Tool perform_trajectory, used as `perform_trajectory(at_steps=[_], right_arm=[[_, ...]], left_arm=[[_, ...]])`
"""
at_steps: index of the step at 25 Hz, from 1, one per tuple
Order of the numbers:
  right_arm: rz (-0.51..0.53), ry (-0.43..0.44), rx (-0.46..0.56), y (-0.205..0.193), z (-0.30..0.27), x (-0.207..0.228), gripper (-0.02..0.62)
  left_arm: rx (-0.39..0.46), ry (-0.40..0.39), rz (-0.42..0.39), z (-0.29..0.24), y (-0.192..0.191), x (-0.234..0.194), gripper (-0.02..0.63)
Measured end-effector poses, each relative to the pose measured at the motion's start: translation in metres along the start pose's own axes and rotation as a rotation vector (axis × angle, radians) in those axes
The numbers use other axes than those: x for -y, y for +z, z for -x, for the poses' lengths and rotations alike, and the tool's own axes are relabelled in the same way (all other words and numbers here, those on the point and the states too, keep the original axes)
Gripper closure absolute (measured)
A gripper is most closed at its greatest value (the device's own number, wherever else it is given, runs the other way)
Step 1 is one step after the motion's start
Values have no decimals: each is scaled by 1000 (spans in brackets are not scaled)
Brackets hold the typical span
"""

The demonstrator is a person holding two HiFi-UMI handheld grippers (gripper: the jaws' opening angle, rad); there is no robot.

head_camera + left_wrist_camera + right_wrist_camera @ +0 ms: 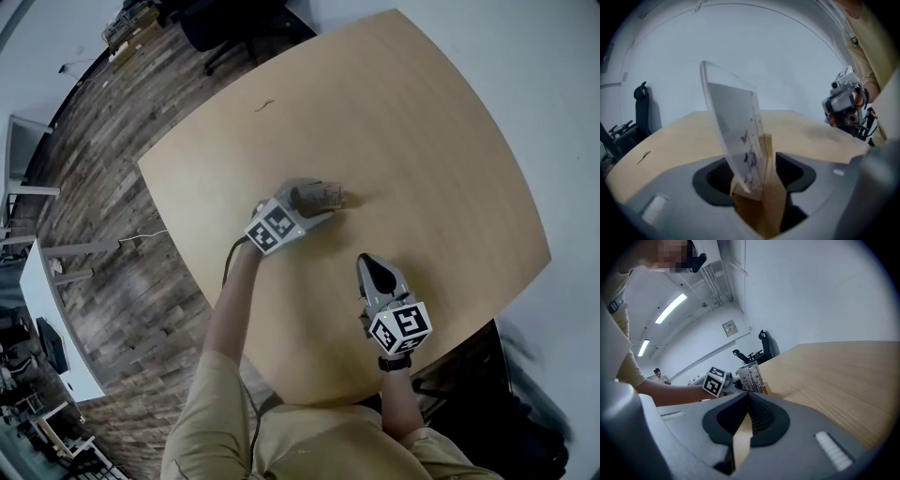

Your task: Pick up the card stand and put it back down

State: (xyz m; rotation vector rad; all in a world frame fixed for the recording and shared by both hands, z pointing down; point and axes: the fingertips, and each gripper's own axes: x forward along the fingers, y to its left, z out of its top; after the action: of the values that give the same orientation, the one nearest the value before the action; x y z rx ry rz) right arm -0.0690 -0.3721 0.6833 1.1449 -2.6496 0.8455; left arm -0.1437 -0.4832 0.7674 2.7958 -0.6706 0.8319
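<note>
The card stand [330, 197], a clear sheet with small printed cards in a wooden base, stands near the middle of the round wooden table [422, 122]. My left gripper [315, 199] reaches it from the left, its jaws on either side of the stand. In the left gripper view the stand [740, 136] leans left between the open jaws, and the pads [712, 176] show no contact with it. My right gripper [371, 264] rests shut and empty nearer the table's front edge, right of the stand. Its view shows the stand [751, 377] and the left gripper [723, 383] ahead.
A small dark scrap [265, 105] lies on the far part of the table. A black chair [225, 28] stands beyond the table's far edge. A white desk [56, 328] is off to the left on the plank floor.
</note>
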Motion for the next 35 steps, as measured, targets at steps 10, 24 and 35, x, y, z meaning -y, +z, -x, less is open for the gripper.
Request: perform_trajectory(at_steps=[10, 24, 35], right_arm=[[-35, -55, 38, 6, 11, 14, 592], [80, -98, 79, 41, 57, -48, 592], [158, -92, 131, 49, 121, -128, 592]], left_arm=[[-24, -90, -64, -6, 0, 18, 531], [45, -59, 12, 72, 57, 102, 541], [72, 58, 141, 177, 81, 187, 546]])
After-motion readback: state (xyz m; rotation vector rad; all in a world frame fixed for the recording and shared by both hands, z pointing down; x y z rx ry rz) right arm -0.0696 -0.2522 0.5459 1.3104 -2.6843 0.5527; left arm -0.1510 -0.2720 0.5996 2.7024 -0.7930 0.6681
